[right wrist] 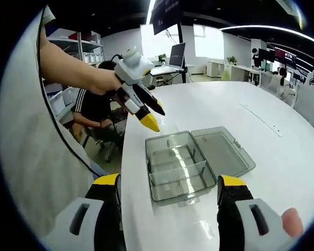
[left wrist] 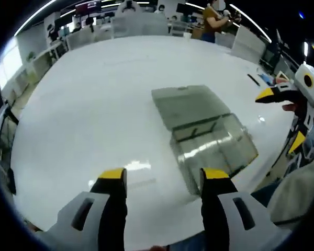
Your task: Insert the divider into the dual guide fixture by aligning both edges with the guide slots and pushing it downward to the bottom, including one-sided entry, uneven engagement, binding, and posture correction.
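Note:
A clear grey-tinted plastic box (right wrist: pixel 175 175) lies on the white table (right wrist: pixel 282 157) with its lid (right wrist: pixel 222 151) folded open flat beside it. Thin clear dividers (right wrist: pixel 179 171) cross inside the box. In the left gripper view the box (left wrist: pixel 214 144) and lid (left wrist: pixel 186 104) lie just beyond my left gripper (left wrist: pixel 164 178), which is open and holds nothing. My right gripper (right wrist: pixel 169 181) is open too, empty, hovering just short of the box. The right gripper (left wrist: pixel 281 119) comes in from the right, above the table edge. The left gripper (right wrist: pixel 155 116) hangs above the table's left edge, apart from the box.
The table (left wrist: pixel 94 104) is wide and bare to the left of the box. A dark pen-like object (left wrist: pixel 253 79) lies near its far right edge. A thin strip (right wrist: pixel 259 117) lies past the lid. A seated person (right wrist: pixel 94 107) and a laptop (right wrist: pixel 175 55) are behind.

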